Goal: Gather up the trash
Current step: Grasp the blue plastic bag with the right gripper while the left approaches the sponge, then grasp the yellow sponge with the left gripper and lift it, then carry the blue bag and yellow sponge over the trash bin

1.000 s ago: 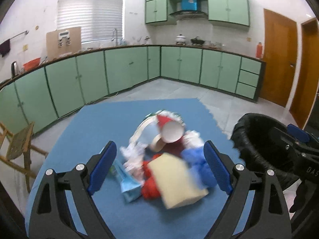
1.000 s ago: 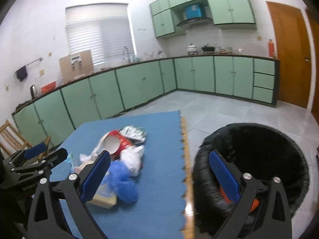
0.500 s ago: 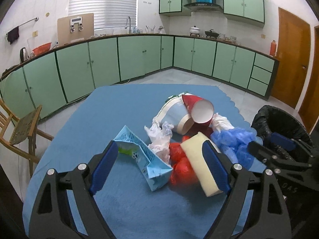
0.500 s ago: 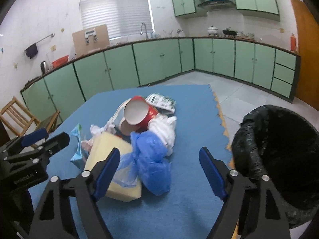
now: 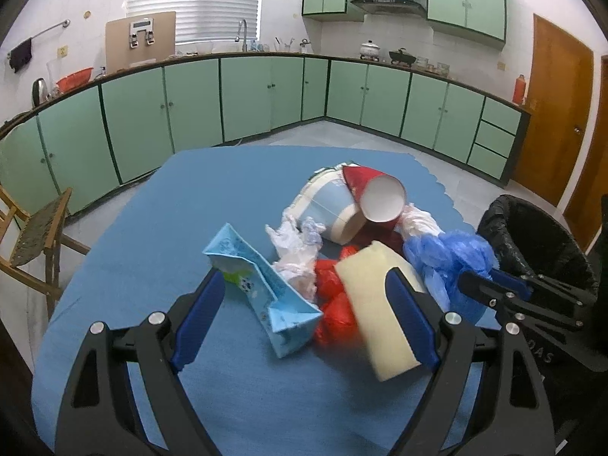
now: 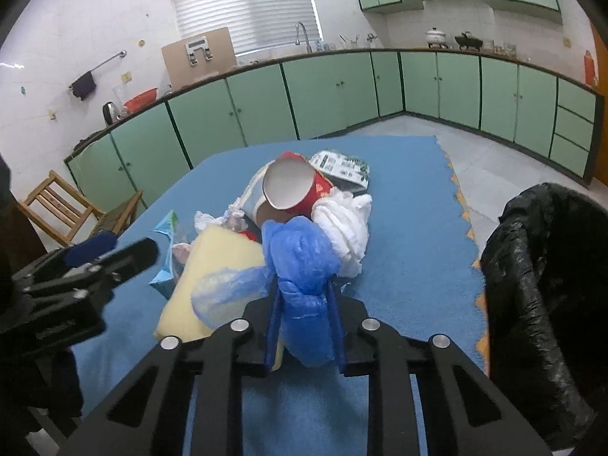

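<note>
- Trash lies heaped near the middle of the blue mat (image 5: 159,228), and a part of it, a crumpled blue plastic bag (image 6: 304,266), sits pinched between our right gripper's (image 6: 304,326) two blue pads, which are closed against its sides.
- Our left gripper (image 5: 300,323) hangs over the near side of the heap with its pads spread wide and nothing between them touching either pad; a light blue carton (image 5: 262,288) and red plastic (image 5: 334,304) lie in the gap.
- Just beside the left gripper's right pad we see a pale yellow sponge block (image 5: 380,304), resting tilted on the red plastic, with the blue bag touching its far side.
- Beyond these, crumpled clear plastic (image 5: 294,250) lies against a tipped pale blue tub (image 5: 330,205), and a red paper cup (image 6: 292,186) lies on its side with its mouth toward us.
- White crumpled plastic (image 6: 345,224) touches the cup and the blue bag; a printed wrapper (image 6: 342,163) lies flat behind the cup.
- To our right, off the mat's edge, stands a bin lined with a black bag (image 6: 539,273).
- Green cabinets (image 5: 190,106) ring the room, and a wooden chair (image 5: 34,235) stands to the left.
</note>
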